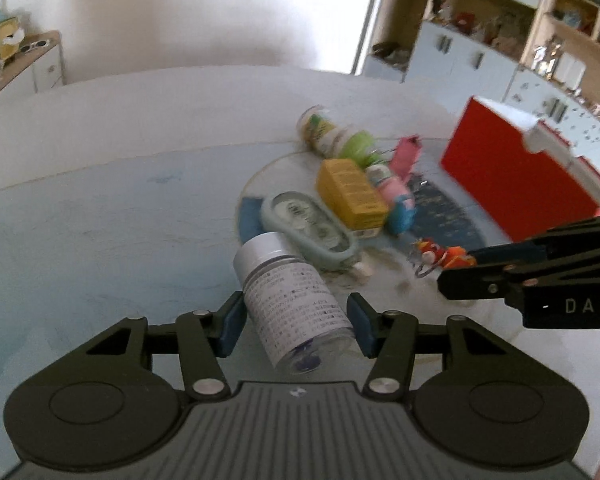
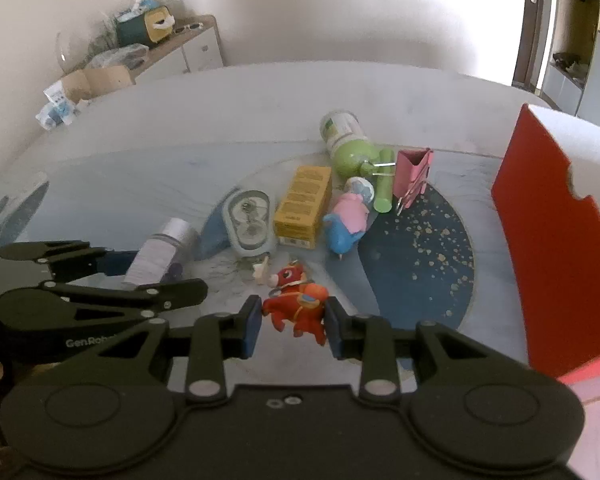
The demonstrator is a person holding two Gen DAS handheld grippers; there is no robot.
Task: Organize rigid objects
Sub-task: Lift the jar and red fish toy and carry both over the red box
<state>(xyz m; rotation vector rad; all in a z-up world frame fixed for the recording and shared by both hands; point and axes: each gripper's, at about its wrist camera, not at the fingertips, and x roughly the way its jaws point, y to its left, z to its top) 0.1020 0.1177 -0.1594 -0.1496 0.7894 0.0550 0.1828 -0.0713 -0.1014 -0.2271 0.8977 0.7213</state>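
Both jaws pinch loads — my left gripper [image 1: 295,322] clamps the clear bottle [image 1: 290,300] mid-label, low over the table [image 1: 100,220]; looks light, slick, rigid. My right gripper [image 2: 292,326] squeezes the red toy keychain [image 2: 298,306] at its body — small, light, hard-looking.

Red box [image 2: 540,240], yellow carton [image 2: 302,208], silver-capped bottle [image 1: 296,304]

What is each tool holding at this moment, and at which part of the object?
The left tool grips the clear bottle across its labelled lower body, below the silver cap. The right tool grips the red toy keychain by its two sides.
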